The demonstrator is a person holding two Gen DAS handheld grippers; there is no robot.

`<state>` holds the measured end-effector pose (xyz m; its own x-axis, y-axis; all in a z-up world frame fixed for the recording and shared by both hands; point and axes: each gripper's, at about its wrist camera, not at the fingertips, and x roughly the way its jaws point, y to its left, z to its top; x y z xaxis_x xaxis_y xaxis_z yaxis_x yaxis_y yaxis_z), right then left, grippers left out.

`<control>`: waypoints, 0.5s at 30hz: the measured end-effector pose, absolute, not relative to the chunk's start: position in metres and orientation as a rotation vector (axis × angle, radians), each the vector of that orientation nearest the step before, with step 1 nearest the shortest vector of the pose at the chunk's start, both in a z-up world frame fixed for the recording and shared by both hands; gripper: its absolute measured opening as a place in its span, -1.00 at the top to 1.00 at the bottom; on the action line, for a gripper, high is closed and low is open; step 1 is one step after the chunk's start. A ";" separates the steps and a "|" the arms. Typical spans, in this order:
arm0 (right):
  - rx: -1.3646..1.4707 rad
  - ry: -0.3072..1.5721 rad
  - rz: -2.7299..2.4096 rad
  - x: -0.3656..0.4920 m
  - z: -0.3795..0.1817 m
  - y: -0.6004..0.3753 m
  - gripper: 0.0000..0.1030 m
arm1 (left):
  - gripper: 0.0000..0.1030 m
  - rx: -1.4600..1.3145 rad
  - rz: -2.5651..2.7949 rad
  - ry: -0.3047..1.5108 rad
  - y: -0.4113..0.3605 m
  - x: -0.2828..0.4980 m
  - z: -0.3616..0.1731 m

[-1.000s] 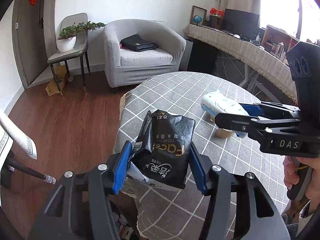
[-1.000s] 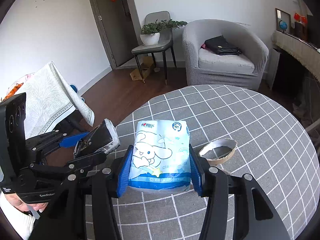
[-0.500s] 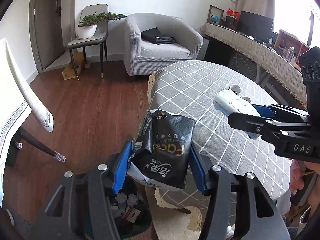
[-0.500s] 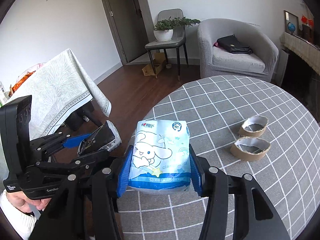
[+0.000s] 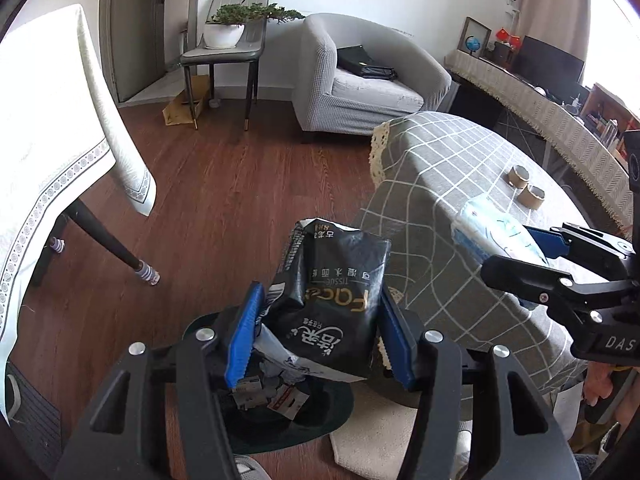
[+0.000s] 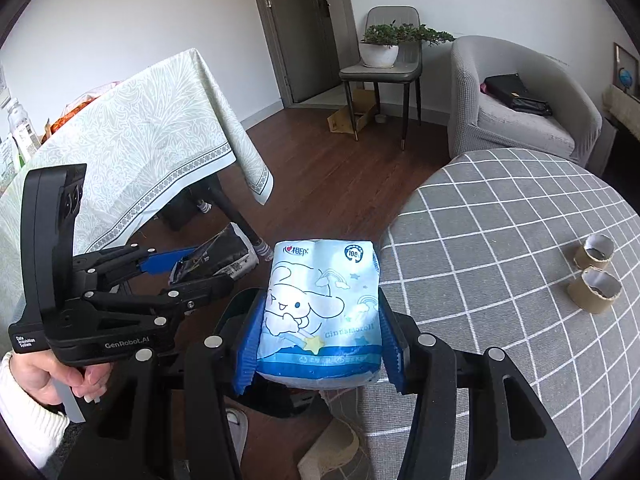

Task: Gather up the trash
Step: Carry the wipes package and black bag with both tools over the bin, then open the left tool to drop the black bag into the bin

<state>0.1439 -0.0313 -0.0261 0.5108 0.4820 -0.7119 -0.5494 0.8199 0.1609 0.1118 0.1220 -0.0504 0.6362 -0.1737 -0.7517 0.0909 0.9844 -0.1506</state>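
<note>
My left gripper is shut on a black tissue pack and holds it over a dark trash bin on the floor, which has scraps of paper in it. My right gripper is shut on a light blue tissue pack with a cartoon print, held at the left edge of the round table. In the right wrist view the left gripper with the black pack is on the left. In the left wrist view the right gripper with the blue pack is on the right.
Two cardboard roll cores stand on the grey checked tablecloth. A table with a pale patterned cloth is to the left, with a wooden floor between. A grey armchair and a chair with a potted plant stand at the back.
Both grippers have moved off the table toward its left edge with their packs still held. The trash bin has come into view under the left gripper.
</note>
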 end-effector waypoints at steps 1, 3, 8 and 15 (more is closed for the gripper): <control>-0.101 0.831 0.626 0.143 -0.028 -0.026 0.00 | -0.14 -0.100 -0.143 0.879 0.126 0.113 -0.055; -0.114 0.839 0.636 0.142 -0.032 -0.017 0.00 | -0.14 -0.097 -0.130 0.902 0.133 0.115 -0.064; -0.138 0.857 0.657 0.148 -0.039 0.002 0.00 | -0.14 -0.088 -0.089 0.972 0.152 0.116 -0.089; -0.154 0.882 0.673 0.154 -0.049 0.025 0.00 | -0.15 -0.085 -0.056 1.077 0.173 0.117 -0.127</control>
<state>0.1536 0.0247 -0.0494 0.4462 0.4796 -0.7555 -0.6022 0.7855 0.1430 0.1174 0.1726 -0.1268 0.4733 -0.0876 -0.8765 0.0043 0.9953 -0.0971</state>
